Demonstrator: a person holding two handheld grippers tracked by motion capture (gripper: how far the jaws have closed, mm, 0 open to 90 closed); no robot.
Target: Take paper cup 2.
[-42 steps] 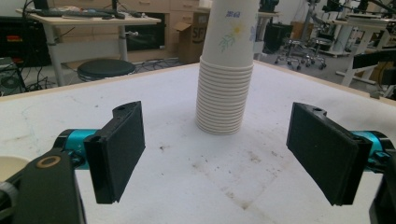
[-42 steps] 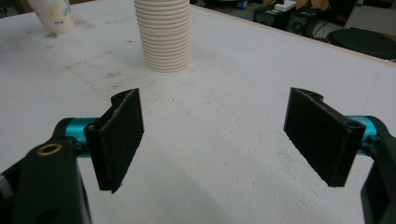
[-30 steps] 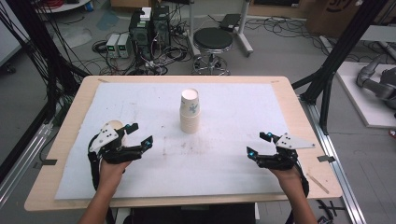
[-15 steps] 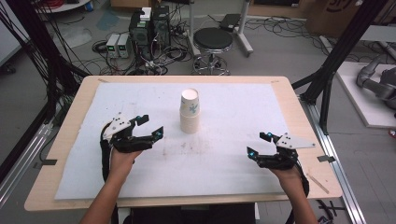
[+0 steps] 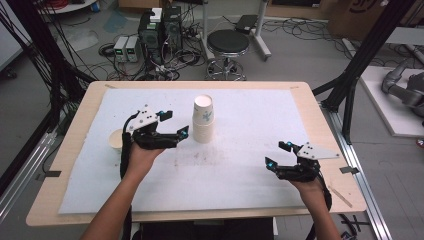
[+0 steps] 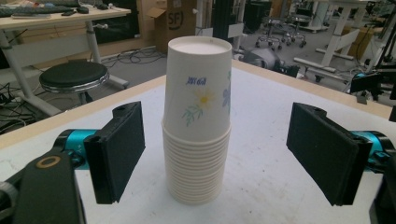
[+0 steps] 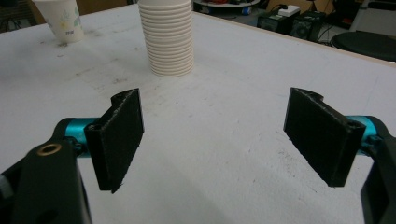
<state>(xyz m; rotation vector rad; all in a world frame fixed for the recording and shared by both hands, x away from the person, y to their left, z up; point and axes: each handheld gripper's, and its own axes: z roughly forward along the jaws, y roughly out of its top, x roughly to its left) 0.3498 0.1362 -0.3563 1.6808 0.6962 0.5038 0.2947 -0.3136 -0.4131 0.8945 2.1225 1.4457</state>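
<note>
White paper cups, nested upside down in a stack (image 5: pixel 203 121), stand near the table's (image 5: pixel 300 100) middle on the white mat, & my left gripper (image 5: pixel 174 125) sits just beside it w/ both pads wide apart, nothing between them yet; in the left gripper view the stack (image 6: pixel 198 121) rises right ahead between my pads, not touching either. One single cup (image 5: pixel 116 140) stands upright by my left wrist, apart from the stack. My right gripper (image 5: pixel 278 154) hovers low over the mat near the table's right front, also spread wide & holding nothing, w/ the stack (image 7: pixel 167 37) well ahead of it.
</note>
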